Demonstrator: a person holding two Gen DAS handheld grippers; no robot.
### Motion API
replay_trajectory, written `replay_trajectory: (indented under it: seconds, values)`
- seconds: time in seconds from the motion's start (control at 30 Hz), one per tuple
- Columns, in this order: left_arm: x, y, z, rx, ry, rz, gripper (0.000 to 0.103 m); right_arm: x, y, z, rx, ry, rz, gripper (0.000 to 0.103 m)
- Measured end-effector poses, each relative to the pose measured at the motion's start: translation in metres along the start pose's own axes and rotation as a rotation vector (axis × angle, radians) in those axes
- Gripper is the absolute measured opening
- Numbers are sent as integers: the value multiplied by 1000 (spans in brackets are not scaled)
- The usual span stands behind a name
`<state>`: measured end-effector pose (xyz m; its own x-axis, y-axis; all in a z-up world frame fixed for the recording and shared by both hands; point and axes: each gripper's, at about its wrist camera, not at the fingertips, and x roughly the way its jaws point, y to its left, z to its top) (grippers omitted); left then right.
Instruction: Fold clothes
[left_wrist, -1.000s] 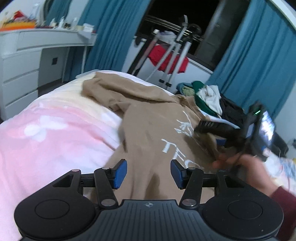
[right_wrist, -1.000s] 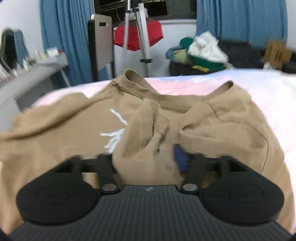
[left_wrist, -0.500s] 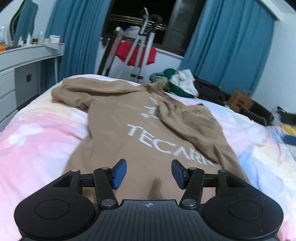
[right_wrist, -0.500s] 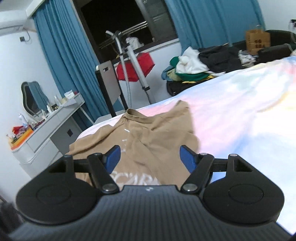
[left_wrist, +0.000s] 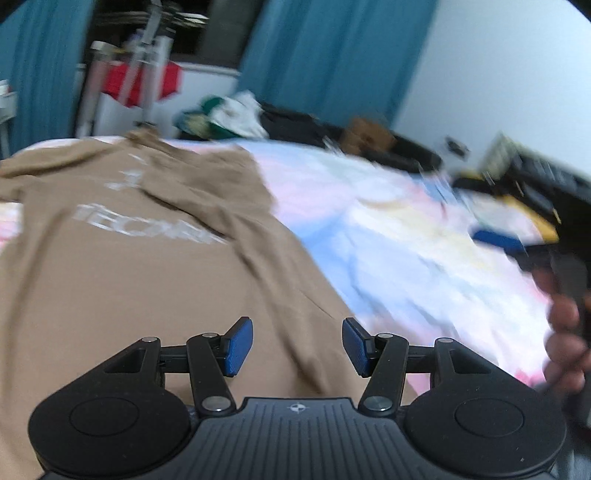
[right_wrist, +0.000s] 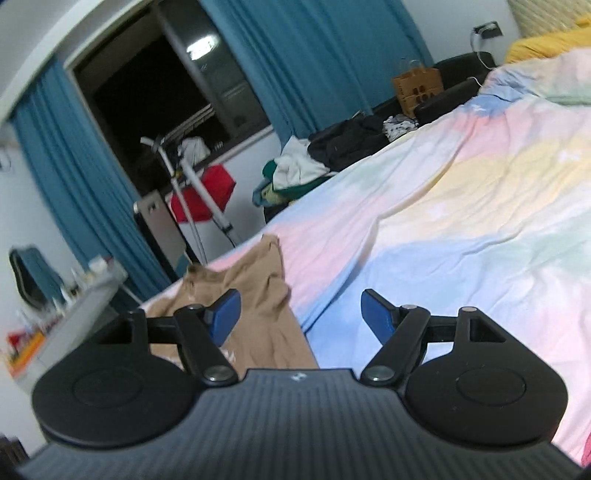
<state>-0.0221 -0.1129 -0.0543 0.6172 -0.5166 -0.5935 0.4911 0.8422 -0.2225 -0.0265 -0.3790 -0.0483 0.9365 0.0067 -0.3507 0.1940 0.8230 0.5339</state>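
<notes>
A tan T-shirt (left_wrist: 122, 266) with white lettering lies spread on the bed, its right sleeve folded in over the chest. My left gripper (left_wrist: 297, 345) is open and empty, low over the shirt's lower right part. My right gripper (right_wrist: 300, 314) is open and empty above the bed's pastel sheet (right_wrist: 461, 229), right of the shirt (right_wrist: 266, 295). The right gripper and the hand that holds it also show blurred at the right edge of the left wrist view (left_wrist: 546, 258).
A pile of clothes (right_wrist: 295, 170) lies beyond the bed's far edge. A drying rack with a red garment (right_wrist: 207, 192) stands by blue curtains (right_wrist: 314, 55). A white dresser (right_wrist: 74, 306) is at the left. A cardboard box (right_wrist: 417, 88) and a yellow pillow (right_wrist: 546, 40) are at the right.
My right gripper has let go of the shirt's sleeve, opened, and drawn back to the right. My left gripper has swung right along the shirt's lower part, still open.
</notes>
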Motion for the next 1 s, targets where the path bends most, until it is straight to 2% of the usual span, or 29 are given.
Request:
replay_trajectory:
  seconds: [0.1, 0.17, 0.23, 0.3, 0.33, 0.37, 0.43, 0.53, 0.67, 0.8, 0.87, 1.0]
  values:
    - [31, -20, -10, 40, 76, 32, 55, 11, -16, 2, 29, 21, -14, 74]
    - [51, -25, -15, 24, 122, 67, 51, 18, -27, 2, 73, 50, -16, 74]
    - [61, -27, -18, 8, 129, 82, 51, 25, -32, 0, 97, 74, -11, 74]
    - [65, -30, -20, 20, 113, 82, 38, 30, -32, -2, 94, 91, -5, 75]
    - [65, -33, -20, 38, 105, 86, 20, 33, -32, -3, 89, 99, -1, 75]
    - [64, -36, -20, 61, 95, 99, 8, 36, -32, -5, 85, 107, 0, 75]
    - [55, -38, -18, 98, 72, 93, 2, 41, -31, -7, 79, 132, -3, 75]
    - [32, -28, -5, 60, 37, 41, 1, 46, -31, -9, 74, 159, 1, 74]
    - [-2, 5, 19, -105, 28, -58, 1, 48, -28, -11, 60, 186, 6, 74]
    - [-27, 54, 32, -266, 47, -110, 1, 54, -23, -15, 29, 225, 2, 74]
    - [-29, 79, 30, -317, 75, -108, 2, 57, -20, -17, 12, 248, 1, 74]
    - [-13, 115, 14, -345, 135, 3, 2, 66, -13, -24, -27, 304, 2, 74]
